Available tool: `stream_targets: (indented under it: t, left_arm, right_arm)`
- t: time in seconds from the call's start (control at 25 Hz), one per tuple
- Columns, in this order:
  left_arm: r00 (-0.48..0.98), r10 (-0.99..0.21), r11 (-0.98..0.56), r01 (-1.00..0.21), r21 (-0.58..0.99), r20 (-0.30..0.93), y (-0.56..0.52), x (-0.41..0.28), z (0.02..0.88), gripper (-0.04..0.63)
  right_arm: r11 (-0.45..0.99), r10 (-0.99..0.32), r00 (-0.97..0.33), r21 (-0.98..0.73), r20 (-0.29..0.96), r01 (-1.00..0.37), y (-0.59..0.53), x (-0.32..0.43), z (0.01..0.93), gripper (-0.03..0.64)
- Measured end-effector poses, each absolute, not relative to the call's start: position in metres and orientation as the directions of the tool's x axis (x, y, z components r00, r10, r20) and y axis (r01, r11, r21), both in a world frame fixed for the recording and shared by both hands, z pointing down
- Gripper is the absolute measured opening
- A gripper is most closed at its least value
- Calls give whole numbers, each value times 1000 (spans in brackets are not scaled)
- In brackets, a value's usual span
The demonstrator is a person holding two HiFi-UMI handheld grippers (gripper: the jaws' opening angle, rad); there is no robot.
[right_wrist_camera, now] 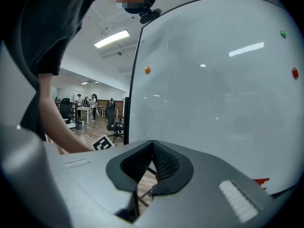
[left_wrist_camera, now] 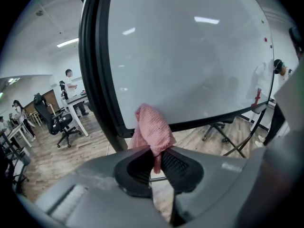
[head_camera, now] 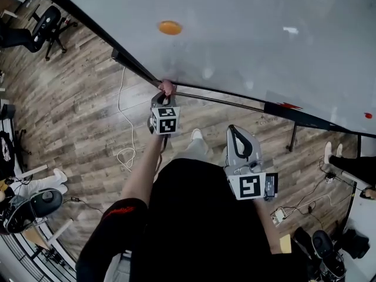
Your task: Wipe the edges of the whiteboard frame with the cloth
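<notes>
The whiteboard (head_camera: 235, 34) fills the upper head view, edged by a black frame (head_camera: 129, 63). My left gripper (head_camera: 165, 96) is shut on a pink cloth (head_camera: 167, 87), and the cloth presses against the frame's lower left corner. From the left gripper view, the cloth (left_wrist_camera: 151, 132) bunches up out of the jaws against the frame's bottom edge (left_wrist_camera: 199, 122). My right gripper (head_camera: 234, 131) hangs below the board, shut with nothing in it, its jaws meeting at the tip (right_wrist_camera: 152, 144); the board (right_wrist_camera: 213, 94) stands ahead of it.
An orange magnet (head_camera: 170, 27) and a red one (head_camera: 368, 116) stick to the board. The stand's metal bar (head_camera: 223, 100) runs below the frame. A white cable (head_camera: 124, 151) lies on the wood floor. Office chairs (head_camera: 44, 28) and people (left_wrist_camera: 71, 87) are off left.
</notes>
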State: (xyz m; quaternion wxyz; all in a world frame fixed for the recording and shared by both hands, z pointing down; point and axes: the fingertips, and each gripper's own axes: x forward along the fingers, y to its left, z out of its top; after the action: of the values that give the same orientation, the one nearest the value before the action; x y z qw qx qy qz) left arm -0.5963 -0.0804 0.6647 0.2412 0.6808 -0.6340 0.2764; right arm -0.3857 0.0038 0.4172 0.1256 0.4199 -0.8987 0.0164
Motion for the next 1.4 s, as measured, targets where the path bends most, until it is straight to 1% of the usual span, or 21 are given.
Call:
stream_targets:
  t: [0.52, 0.76, 1.4]
  left_arm:
    - [76, -735, -118, -993, -16, 674, -85, -557, 664, 32]
    - [94, -735, -146, -989, -21, 672, -85, -545, 659, 32]
    - [139, -717, -209, -978, -19, 683, -86, -498, 657, 32]
  right_arm:
    - [611, -781, -583, 81, 225, -787, 4, -349, 418, 2]
    - [603, -785, -571, 84, 240, -793, 8, -342, 418, 2]
    - [581, -794, -555, 41, 246, -813, 8, -315, 423, 2]
